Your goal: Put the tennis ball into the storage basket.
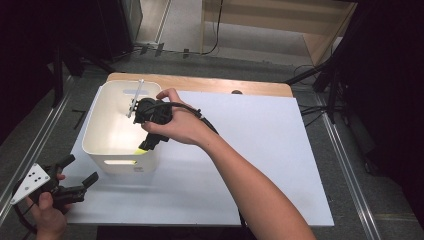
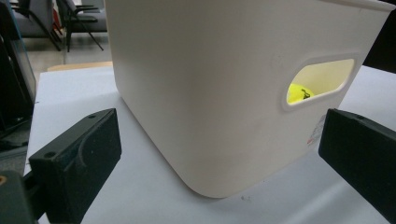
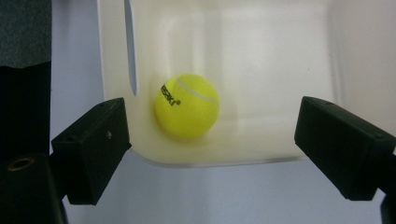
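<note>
Hovering over the white bin (image 1: 102,137), the right tongs (image 1: 148,144) point down into it, jaws apart with nothing between them. In the right gripper view the yellow tennis ball (image 3: 187,106) lies on the bin floor, tucked into a corner, touching or nearly touching the wall (image 3: 114,70) beside it. It sits ahead of the right tongs (image 3: 212,147) at about 11 o'clock from the midpoint between the pads, closer to the left-hand pad than the other, and clear of both. A ball has no long axis, so the angle of approach matters less than centring: as I judge it, the tongs would have to shift toward that corner before closing, and the nearby wall leaves little room for the pad on that side.

The left tongs (image 1: 80,184) rest low at the counter's (image 1: 260,150) near-left edge, at roughly 7 o'clock from the bin, also spread wide and holding nothing. In the left gripper view the bin's outer wall (image 2: 201,93) stands between the pads, apart from both, and the ball (image 2: 298,92) peeks through the handle slot (image 2: 322,80).

The right hand (image 1: 177,125) is plainly the nearer one to the ball; the left could only steady the bin from outside. If the ball was just dropped here, the placing looks finished.
</note>
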`<state>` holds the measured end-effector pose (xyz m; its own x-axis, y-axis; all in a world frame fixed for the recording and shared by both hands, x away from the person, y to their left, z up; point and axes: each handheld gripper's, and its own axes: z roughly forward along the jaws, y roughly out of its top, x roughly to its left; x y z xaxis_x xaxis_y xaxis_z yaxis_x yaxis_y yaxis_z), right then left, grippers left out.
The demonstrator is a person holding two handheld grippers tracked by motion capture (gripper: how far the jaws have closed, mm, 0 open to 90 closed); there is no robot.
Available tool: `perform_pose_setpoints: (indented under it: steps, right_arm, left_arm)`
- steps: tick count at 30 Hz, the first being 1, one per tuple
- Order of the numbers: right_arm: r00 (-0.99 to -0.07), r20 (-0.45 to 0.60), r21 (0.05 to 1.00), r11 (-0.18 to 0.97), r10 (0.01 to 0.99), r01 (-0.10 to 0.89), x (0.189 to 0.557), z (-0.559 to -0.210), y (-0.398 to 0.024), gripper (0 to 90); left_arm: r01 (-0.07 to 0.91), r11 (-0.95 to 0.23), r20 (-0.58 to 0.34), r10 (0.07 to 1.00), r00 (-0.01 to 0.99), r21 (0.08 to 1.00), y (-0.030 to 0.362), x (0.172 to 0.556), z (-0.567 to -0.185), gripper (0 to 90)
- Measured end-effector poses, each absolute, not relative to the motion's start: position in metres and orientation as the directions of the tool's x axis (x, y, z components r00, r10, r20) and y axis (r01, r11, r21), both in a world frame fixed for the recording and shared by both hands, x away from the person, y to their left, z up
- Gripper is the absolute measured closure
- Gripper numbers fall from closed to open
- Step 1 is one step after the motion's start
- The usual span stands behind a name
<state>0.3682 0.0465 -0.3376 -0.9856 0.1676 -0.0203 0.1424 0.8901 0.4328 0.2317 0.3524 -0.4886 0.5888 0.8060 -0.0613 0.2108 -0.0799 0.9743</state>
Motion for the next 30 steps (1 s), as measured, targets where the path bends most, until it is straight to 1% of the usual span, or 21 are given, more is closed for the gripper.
perform_pose_setpoints:
  steps: [18, 30]
  right_arm:
    - [-0.978, -0.010, 0.497, 0.849, 0.210, 0.177, 0.363, -0.336, 0.006, 9.4]
    - [-0.964, -0.009, 0.549, 0.807, 0.265, 0.217, 0.358, -0.342, -0.027, 9.4]
  left_arm:
    - [0.211, -0.085, -0.057, 0.807, 0.587, 0.974, 0.351, 0.232, -0.489, 0.0]
    - [0.213, -0.092, -0.052, 0.808, 0.587, 0.973, 0.351, 0.232, -0.489, 0.0]
